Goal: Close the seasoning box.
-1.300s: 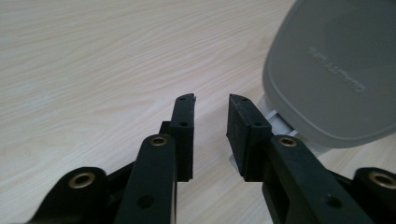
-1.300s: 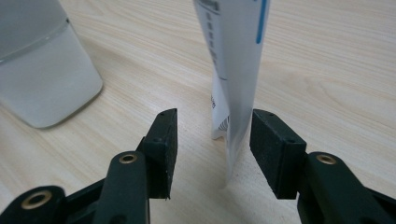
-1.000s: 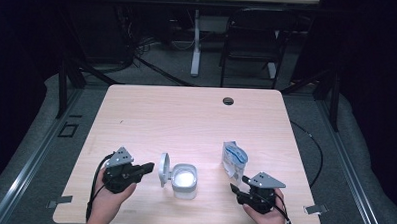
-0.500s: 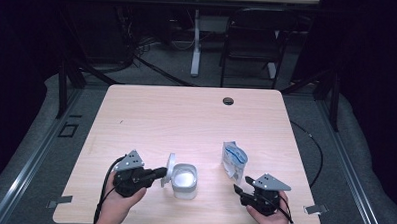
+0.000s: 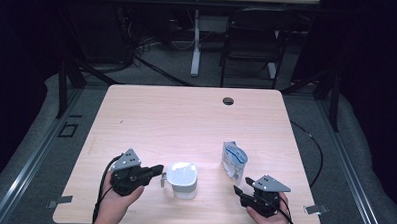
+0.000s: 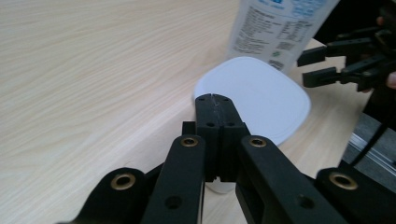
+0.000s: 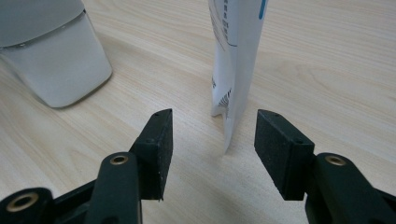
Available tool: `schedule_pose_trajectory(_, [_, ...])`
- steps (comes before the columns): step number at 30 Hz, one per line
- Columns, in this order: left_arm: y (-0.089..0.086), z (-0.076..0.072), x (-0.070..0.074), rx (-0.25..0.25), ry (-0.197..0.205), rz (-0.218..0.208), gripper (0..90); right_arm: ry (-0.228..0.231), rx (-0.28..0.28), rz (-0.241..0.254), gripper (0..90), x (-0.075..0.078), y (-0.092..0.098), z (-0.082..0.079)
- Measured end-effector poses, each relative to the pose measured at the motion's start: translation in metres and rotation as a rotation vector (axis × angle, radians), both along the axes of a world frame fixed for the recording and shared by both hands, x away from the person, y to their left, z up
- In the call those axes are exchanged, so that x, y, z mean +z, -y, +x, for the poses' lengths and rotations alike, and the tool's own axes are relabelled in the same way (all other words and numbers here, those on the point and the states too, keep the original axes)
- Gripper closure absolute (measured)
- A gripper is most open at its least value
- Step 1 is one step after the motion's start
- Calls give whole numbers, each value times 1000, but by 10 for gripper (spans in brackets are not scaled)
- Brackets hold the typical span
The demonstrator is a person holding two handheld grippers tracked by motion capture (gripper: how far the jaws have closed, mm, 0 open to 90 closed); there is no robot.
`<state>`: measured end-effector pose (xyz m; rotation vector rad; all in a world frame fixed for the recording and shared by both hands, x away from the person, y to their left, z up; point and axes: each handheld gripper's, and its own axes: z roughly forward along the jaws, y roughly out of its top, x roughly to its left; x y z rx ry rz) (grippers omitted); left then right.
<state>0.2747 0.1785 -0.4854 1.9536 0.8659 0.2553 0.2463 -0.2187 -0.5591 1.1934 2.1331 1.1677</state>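
Note:
A white lidded container [image 5: 182, 180] stands near the table's front edge, its lid [image 6: 264, 95] lying flat on top. My left gripper [image 5: 159, 168] is shut with nothing between its jaws, and its tips [image 6: 213, 99] rest at the lid's near edge. To the right stands a white and blue pouch [image 5: 234, 160] upright. My right gripper [image 5: 237, 190] is open and points at the pouch from the front. In the right gripper view the pouch [image 7: 236, 60] stands just beyond the open pads [image 7: 159, 140], untouched, and the container [image 7: 53, 60] is at the left.
A round dark cable hole [image 5: 228, 100] sits at the table's far edge. The light wooden table [image 5: 186, 121] stretches wide behind the objects. A chair [image 5: 251, 49] and desk legs stand on the floor beyond. My right gripper [image 6: 329, 60] shows in the left gripper view.
The container's lid stood open upright on its left side; now it lies closed on top. My left gripper moved right to the container. The right gripper stayed put.

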Motion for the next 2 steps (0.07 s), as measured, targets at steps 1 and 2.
schedule_pose_trajectory(1, [-2, 1, 1, 22, 9, 4, 850, 2, 3, -2, 465, 0, 0, 0])
schedule_pose_trajectory(2, [-5, 2, 2, 41, 12, 3, 794, 3, 12, -9, 462, -1, 0, 0])
